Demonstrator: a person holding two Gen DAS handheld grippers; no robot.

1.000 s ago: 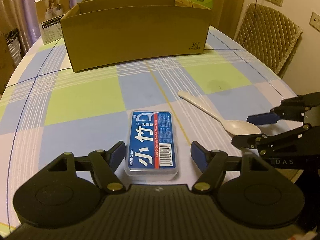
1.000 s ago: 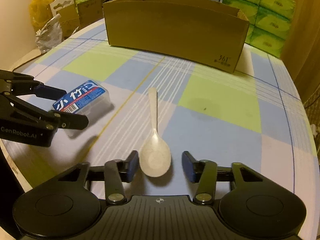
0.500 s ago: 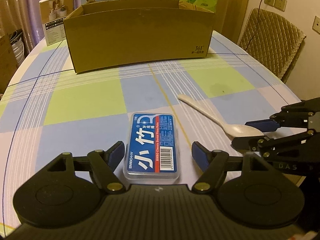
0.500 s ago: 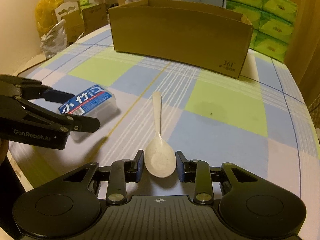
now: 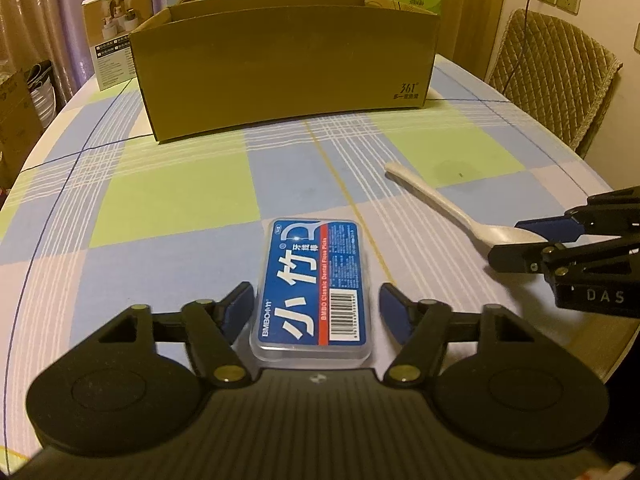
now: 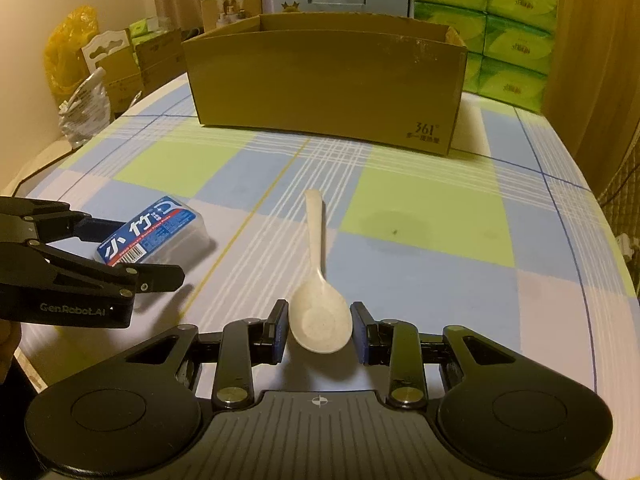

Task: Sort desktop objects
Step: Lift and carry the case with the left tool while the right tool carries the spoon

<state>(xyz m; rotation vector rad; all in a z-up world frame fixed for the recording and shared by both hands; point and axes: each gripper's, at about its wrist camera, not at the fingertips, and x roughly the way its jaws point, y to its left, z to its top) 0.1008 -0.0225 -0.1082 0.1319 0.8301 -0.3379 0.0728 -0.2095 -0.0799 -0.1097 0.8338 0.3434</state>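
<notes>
A clear case of dental floss picks (image 5: 316,280) with a blue label lies flat on the checked tablecloth. My left gripper (image 5: 314,304) straddles its near end, open, with a narrow gap on each side. A cream plastic spoon (image 6: 316,236) lies with its handle pointing away toward the box, and my right gripper (image 6: 320,328) is shut on its bowl, low over the table. From the right wrist view the floss case (image 6: 156,228) and left gripper (image 6: 148,252) are at the left. The left wrist view shows the spoon (image 5: 440,204) and right gripper (image 5: 508,242) at the right.
An open brown cardboard box (image 5: 288,76) stands across the far side of the round table (image 5: 172,196). Behind it are small cartons (image 5: 120,32) and green tissue packs (image 6: 512,36). A quilted chair (image 5: 552,80) is at the right edge, and bags (image 6: 76,60) sit left of the table.
My right fingers closed in on the spoon bowl and now hold it. The left gripper slid forward over the floss case and its fingers narrowed slightly.
</notes>
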